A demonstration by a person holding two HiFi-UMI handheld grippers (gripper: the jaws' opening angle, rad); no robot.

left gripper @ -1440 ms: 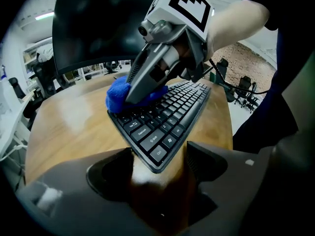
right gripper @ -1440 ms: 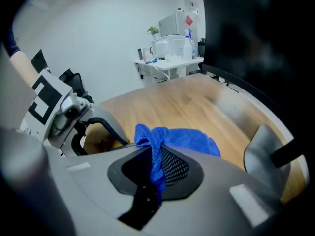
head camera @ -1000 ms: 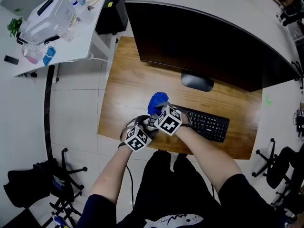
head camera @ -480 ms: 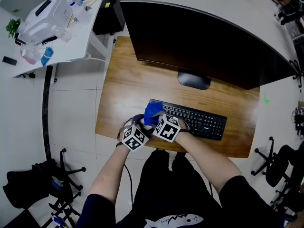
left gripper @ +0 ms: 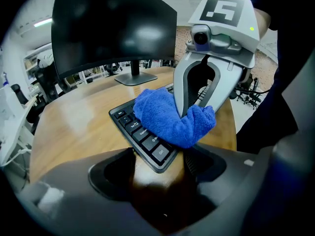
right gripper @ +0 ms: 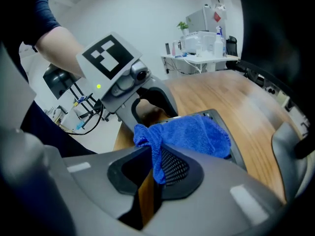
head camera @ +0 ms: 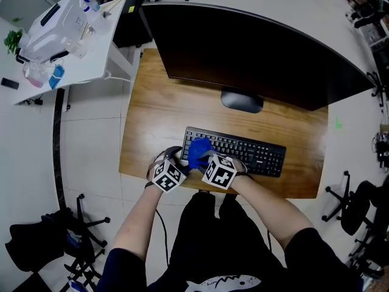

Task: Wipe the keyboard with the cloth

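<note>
My right gripper point(right gripper: 150, 181) lies low, its fingers pinching the blue fabric cloth point(head camera: 198, 151) on the black keyboard point(head camera: 255, 152). My left gripper point(left gripper: 157, 178) sits alongside, fingers spread.

We see bright, even overhead light, a pale sheen on the desk point(head camera: 144, 140) and soft reflections on the monitor point(left gripper: 140, 33), while both gripper views bend strongly, darken at their edges and blur up close.

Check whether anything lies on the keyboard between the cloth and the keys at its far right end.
Nothing visible does. The right gripper holds the cloth on the left end of the keyboard, and the keys to its right lie bare in the head view. The monitor stand sits behind the keyboard, apart from it.
</note>
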